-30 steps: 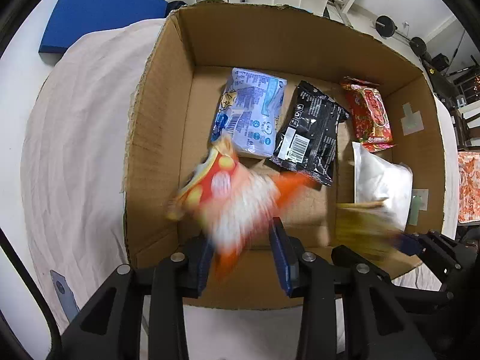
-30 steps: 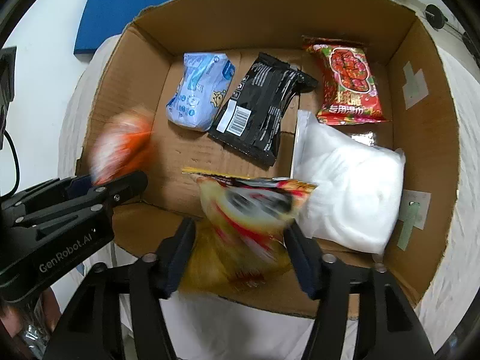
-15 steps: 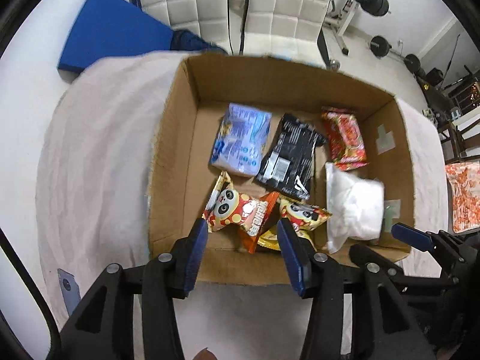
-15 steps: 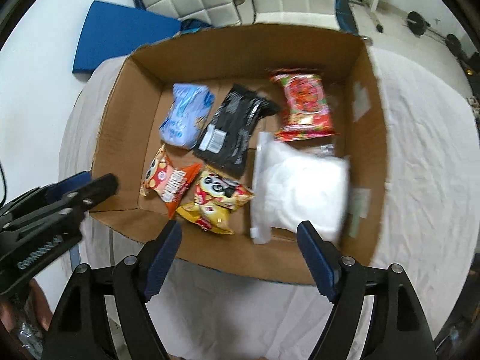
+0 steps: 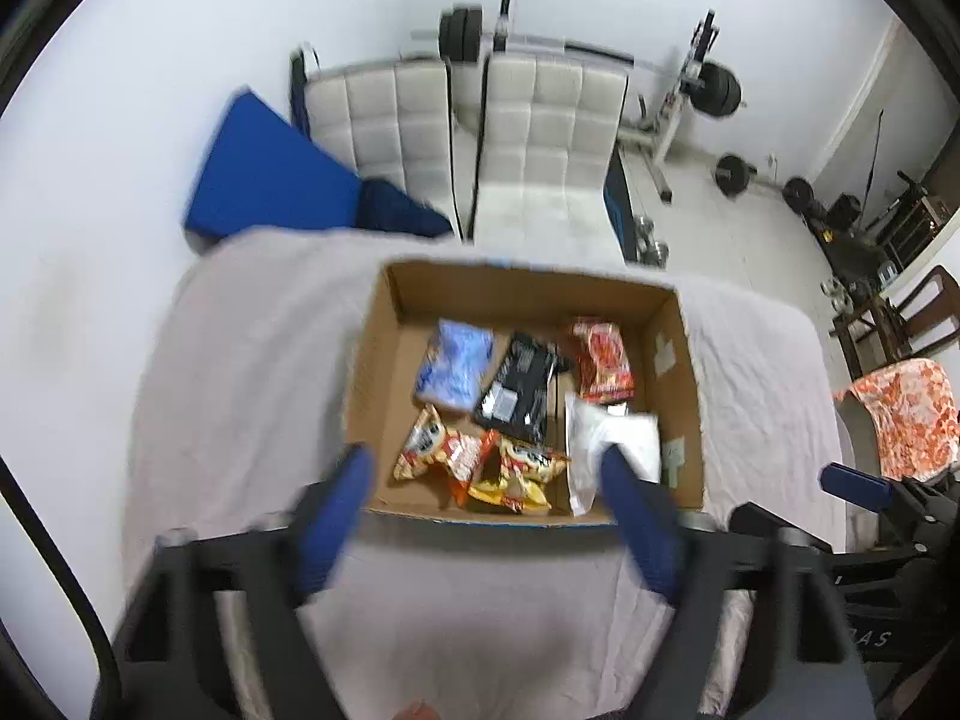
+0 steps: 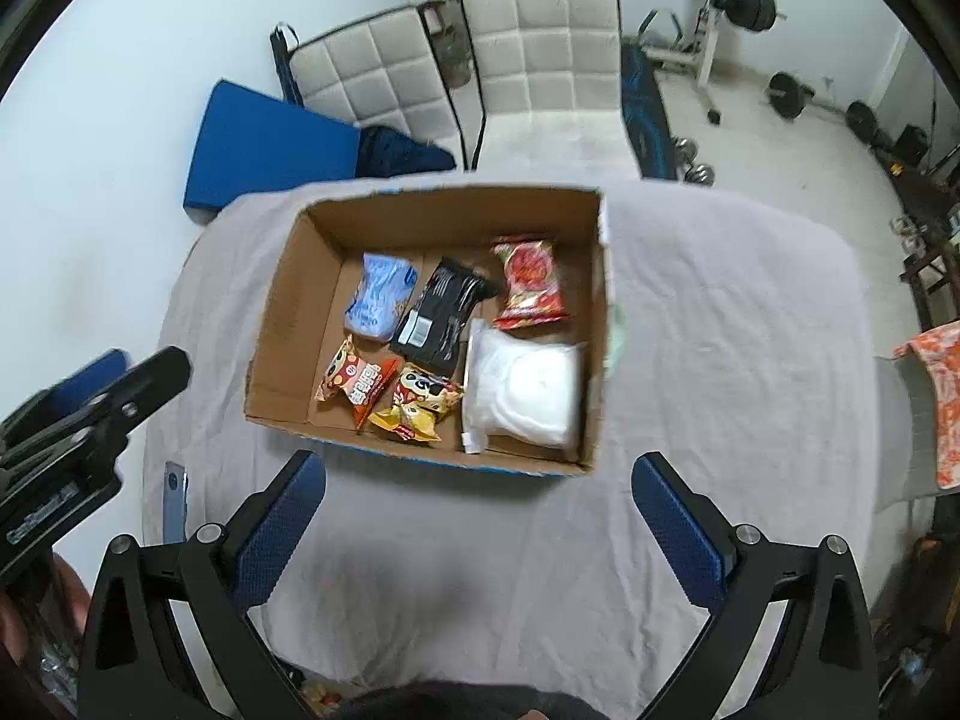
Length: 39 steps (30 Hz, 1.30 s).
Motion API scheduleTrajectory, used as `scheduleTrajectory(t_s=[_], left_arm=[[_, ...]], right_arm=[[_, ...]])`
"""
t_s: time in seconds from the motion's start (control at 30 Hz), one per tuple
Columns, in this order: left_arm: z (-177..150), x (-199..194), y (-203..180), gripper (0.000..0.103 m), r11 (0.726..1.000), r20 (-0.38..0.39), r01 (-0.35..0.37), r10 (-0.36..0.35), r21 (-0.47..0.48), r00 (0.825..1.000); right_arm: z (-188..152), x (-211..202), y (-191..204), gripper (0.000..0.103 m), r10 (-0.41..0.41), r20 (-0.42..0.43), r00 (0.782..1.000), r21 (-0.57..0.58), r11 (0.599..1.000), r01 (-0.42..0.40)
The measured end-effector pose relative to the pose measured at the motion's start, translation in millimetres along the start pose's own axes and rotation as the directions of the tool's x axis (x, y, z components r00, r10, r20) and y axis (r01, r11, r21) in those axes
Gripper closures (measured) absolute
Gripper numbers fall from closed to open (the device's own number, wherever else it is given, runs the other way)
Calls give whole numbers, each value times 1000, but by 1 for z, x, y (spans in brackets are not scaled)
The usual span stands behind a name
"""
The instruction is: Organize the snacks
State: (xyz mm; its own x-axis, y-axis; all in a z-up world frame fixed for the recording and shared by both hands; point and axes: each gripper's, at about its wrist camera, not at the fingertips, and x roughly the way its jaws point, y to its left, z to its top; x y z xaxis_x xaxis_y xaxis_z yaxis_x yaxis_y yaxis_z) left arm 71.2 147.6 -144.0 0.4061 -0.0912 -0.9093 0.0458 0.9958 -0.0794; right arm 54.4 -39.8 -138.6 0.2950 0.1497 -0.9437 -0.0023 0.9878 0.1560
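Both grippers are being held high above the open brown cardboard box (image 6: 420, 324), well clear of it. Left gripper (image 5: 486, 516): jaws are opening, nothing is being held between them. Right gripper (image 6: 477, 525): jaws are opening too, likewise empty.

Change over the last second: the orange-red panda snack pouch (image 6: 357, 381), previously clamped by the left, and the yellow panda snack pouch (image 6: 417, 402), previously clamped by the right, are now lying side by side on the box floor at the near wall, touching. Both have been released and the grippers lifted away.

Six items are being counted in the box: a pale blue packet (image 6: 381, 297), a black packet (image 6: 441, 315), a red packet (image 6: 531, 282) and a white plastic bag (image 6: 528, 393) alongside the two pouches. No loose snacks are being seen on the grey tablecloth (image 6: 720, 330), so the task is judged near done or done.
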Motion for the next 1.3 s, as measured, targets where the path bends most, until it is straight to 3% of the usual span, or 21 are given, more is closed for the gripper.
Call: scheduleTrajectory(t_s=[0.23,0.5,0.9,1.3], left_arm=[[-7,-74,-11,4,998,115,-56,54,14,992],[-21,-121,-16,4,998,143,-55,56,-8,988],[-30,-145,-23,4,996,184,-93,94,-16,978],[-32,-145,-24,4,997,172,-76,80,-31,982]], right_arm=[[-14,-75,-1,0,-39,102,994,0,999,40],[-32,-127,4,0,-55,159,986,-24,998,60],[-45,-146,-7,0,-70,171,983,-9,997,73],[-50,-157,-10,0,-94,196,976,5,995,95]])
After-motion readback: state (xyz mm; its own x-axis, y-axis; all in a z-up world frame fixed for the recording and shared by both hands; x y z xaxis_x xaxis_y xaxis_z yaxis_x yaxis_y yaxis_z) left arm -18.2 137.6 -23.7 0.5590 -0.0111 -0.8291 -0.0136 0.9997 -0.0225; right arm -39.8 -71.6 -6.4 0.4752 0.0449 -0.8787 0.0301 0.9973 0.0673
